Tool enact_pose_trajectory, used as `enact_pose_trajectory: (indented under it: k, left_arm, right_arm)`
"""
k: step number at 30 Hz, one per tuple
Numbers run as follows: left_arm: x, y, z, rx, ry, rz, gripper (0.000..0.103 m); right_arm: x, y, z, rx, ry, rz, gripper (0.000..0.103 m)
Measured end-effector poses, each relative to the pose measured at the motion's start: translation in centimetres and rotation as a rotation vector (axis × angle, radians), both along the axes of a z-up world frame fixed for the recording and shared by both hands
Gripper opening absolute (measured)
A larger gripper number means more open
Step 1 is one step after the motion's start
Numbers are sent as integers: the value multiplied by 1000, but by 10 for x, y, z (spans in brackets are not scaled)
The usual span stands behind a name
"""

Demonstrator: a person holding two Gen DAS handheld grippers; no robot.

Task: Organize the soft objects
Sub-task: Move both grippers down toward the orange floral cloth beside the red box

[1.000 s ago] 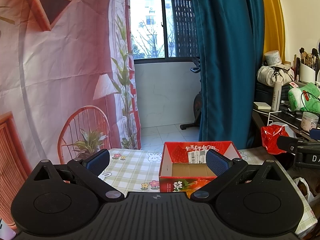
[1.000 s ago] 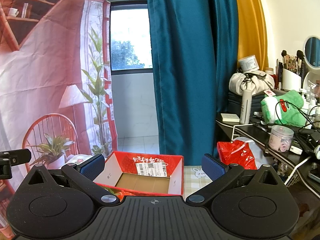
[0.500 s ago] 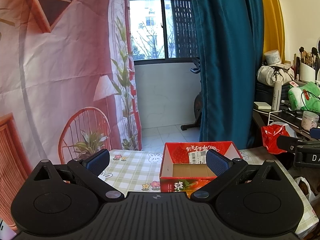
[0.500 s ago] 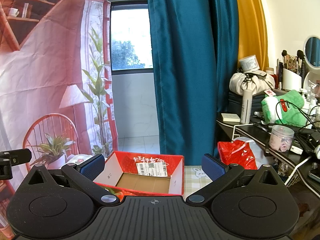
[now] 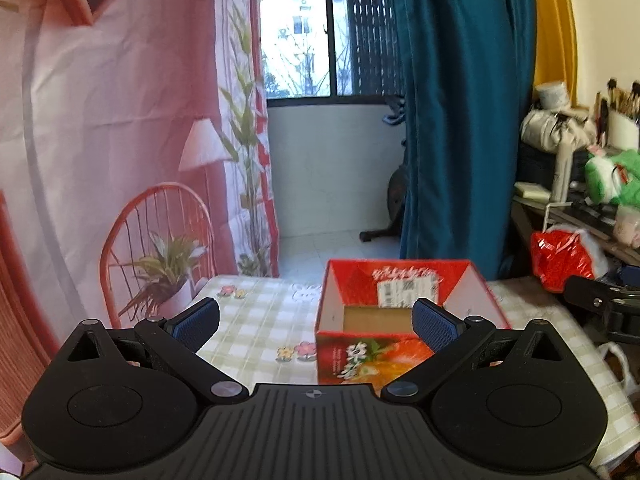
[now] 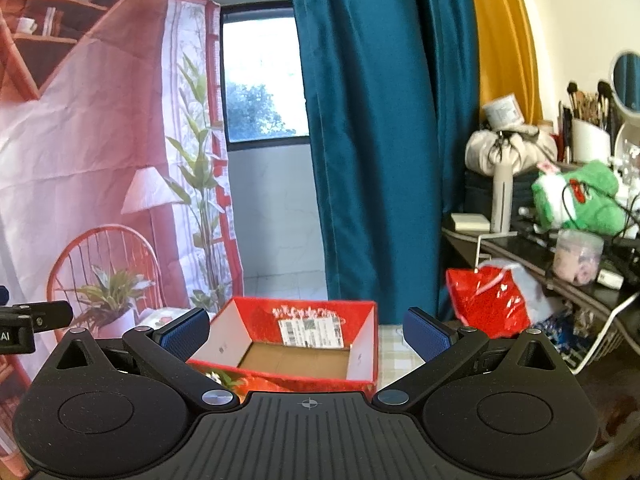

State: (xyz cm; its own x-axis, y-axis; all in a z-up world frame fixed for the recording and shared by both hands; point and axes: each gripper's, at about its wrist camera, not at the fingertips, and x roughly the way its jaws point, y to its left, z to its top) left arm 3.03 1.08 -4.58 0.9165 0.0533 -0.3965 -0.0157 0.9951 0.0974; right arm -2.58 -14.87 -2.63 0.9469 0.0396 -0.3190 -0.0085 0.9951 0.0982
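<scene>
A red cardboard box [image 5: 400,312] with an open top and a brown bottom stands on a checked tablecloth [image 5: 256,320]; nothing shows inside it. The same box [image 6: 292,352] fills the middle of the right wrist view. My left gripper [image 5: 316,320] is open and holds nothing, hovering in front of the box. My right gripper [image 6: 306,330] is open too, its blue pads either side of the box. A green and white plush toy [image 6: 580,200] lies on the cluttered shelf at the right; the plush toy [image 5: 612,176] also shows in the left wrist view.
A dark shelf [image 6: 532,248] at the right carries a beige bag [image 6: 508,148], a brush cup [image 6: 588,144], a jar [image 6: 578,256] and cables. A red plastic bag [image 6: 486,300] hangs beside it. A teal curtain [image 6: 380,140] and a printed backdrop [image 5: 120,140] stand behind the table.
Both views have tilted downward slightly, so the box shows a little more fully. Both grippers stay open and nothing has been picked up.
</scene>
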Motion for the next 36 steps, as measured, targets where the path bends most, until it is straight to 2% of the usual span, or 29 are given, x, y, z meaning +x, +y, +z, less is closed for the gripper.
enact_pose_trajectory:
  k: [5, 10, 16, 19, 24, 28, 30, 36]
  left_arm:
    - [22, 5, -27, 4, 43, 11, 103]
    - [46, 10, -57, -19, 121, 2, 103]
    - [67, 20, -87, -49, 218, -21, 103]
    - [71, 24, -95, -86, 239, -35, 101]
    - [80, 37, -105, -214, 284, -48, 90]
    - [87, 37, -116, -227, 314, -67, 84]
    - [91, 36, -123, -249, 339, -79, 81]
    - [102, 40, -141, -368, 414, -108, 75]
  right_arm:
    - [19, -9, -36, 28, 47, 14, 103]
    - [36, -9, -69, -12, 94, -29, 102]
    - [57, -13, -100, 46, 197, 18, 103]
    - [64, -6, -112, -27, 219, -19, 103]
    - [76, -5, -130, 17, 277, 8, 103]
    - [86, -6, -143, 30, 323, -4, 102]
    - [89, -7, -148, 43, 335, 7, 93]
    - [98, -8, -159, 80, 373, 67, 80]
